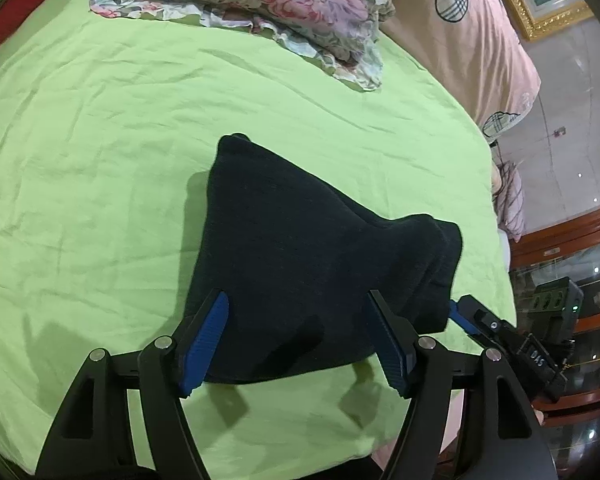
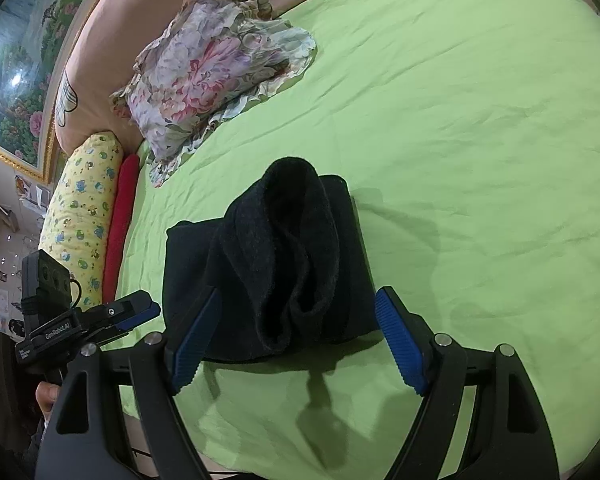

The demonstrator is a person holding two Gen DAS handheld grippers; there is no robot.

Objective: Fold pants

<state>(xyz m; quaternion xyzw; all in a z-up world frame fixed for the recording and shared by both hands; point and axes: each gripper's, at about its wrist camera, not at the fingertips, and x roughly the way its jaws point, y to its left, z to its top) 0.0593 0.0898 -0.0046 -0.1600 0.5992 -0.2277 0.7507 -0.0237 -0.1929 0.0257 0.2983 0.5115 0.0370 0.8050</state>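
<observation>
The dark navy pants lie folded in a compact bundle on the green bed sheet. My left gripper is open, its blue pads on either side of the bundle's near edge, holding nothing. In the right wrist view the pants show rumpled folded layers on top. My right gripper is open around the bundle's near edge. The right gripper also shows in the left wrist view, just right of the pants. The left gripper shows in the right wrist view, left of the pants.
A floral pillow and a pink quilt lie at the head of the bed. A yellow patterned bolster and a red roll lie along the bed edge. A wooden cabinet stands beside the bed.
</observation>
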